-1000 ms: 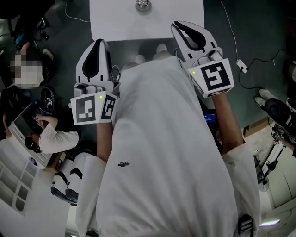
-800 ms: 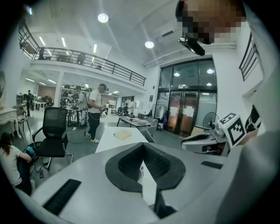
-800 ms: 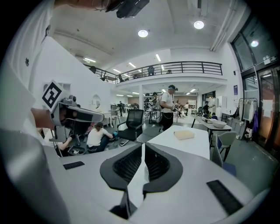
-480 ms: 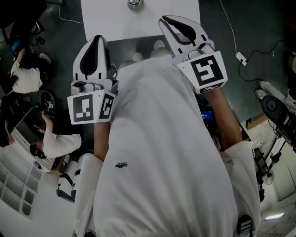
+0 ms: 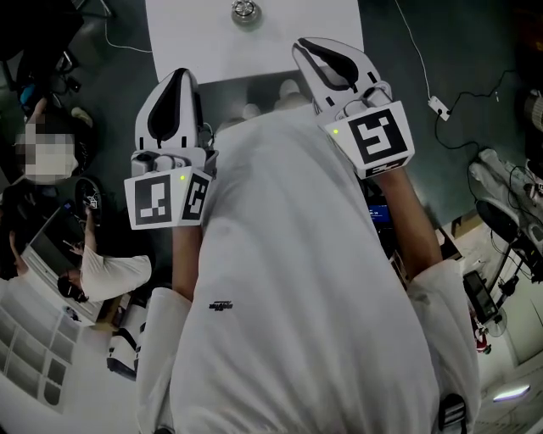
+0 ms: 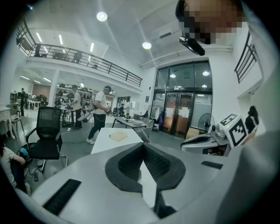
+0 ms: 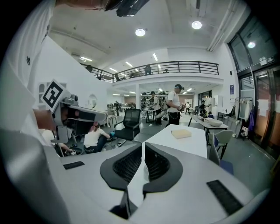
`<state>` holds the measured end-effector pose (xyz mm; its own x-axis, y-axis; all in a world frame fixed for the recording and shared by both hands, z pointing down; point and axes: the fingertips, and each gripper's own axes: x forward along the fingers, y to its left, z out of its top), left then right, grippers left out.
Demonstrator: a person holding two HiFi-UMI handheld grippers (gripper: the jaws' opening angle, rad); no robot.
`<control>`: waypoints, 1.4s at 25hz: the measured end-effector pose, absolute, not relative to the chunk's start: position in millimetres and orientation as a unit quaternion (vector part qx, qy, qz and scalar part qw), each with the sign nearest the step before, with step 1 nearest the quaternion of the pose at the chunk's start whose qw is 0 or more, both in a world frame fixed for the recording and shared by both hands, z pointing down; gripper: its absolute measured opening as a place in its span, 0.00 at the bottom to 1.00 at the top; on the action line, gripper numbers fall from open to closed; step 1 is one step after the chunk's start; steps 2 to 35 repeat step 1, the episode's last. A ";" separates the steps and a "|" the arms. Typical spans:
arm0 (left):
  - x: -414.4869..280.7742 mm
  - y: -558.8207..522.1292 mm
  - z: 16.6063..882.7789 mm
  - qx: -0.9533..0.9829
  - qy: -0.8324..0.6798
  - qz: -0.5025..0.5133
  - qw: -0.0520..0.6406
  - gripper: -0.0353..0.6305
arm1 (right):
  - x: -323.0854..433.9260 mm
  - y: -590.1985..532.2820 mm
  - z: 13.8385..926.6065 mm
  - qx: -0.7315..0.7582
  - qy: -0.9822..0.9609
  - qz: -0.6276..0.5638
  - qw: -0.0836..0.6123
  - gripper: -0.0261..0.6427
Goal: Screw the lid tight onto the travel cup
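A small shiny metal cup (image 5: 244, 12) stands on a white table (image 5: 195, 42) at the top edge of the head view. My left gripper (image 5: 179, 76) is held up in front of my white shirt, short of the table's near edge, shut with nothing between its jaws. My right gripper (image 5: 307, 45) reaches a little further towards the table and is also shut and empty. In the left gripper view the closed jaws (image 6: 142, 148) point at the white table (image 6: 105, 144). The right gripper view shows the same over its own jaws (image 7: 143, 148).
A flat tan block (image 7: 181, 133) lies on the table. Pale chairs (image 7: 221, 140) stand at its near end and a black office chair (image 6: 46, 135) stands to the left. People sit on the floor at left (image 5: 93, 271). A cable (image 5: 424, 76) runs across the dark floor at right.
The head view has drifted, so the table, the cup and the right gripper sit slightly further left in the picture. Both grippers stay shut and almost still.
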<state>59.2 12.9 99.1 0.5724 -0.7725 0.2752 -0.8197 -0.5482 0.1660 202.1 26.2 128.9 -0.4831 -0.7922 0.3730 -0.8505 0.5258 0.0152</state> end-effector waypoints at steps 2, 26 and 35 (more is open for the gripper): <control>58.6 13.5 99.1 0.876 -0.453 0.085 0.139 0.06 | 201.4 27.6 129.1 0.481 -0.856 0.087 0.169 0.06; 58.6 13.5 99.1 0.876 -0.453 0.085 0.139 0.06 | 201.4 27.6 129.1 0.481 -0.856 0.087 0.169 0.06; 58.6 13.5 99.1 0.876 -0.453 0.085 0.139 0.06 | 201.4 27.6 129.1 0.481 -0.856 0.087 0.169 0.06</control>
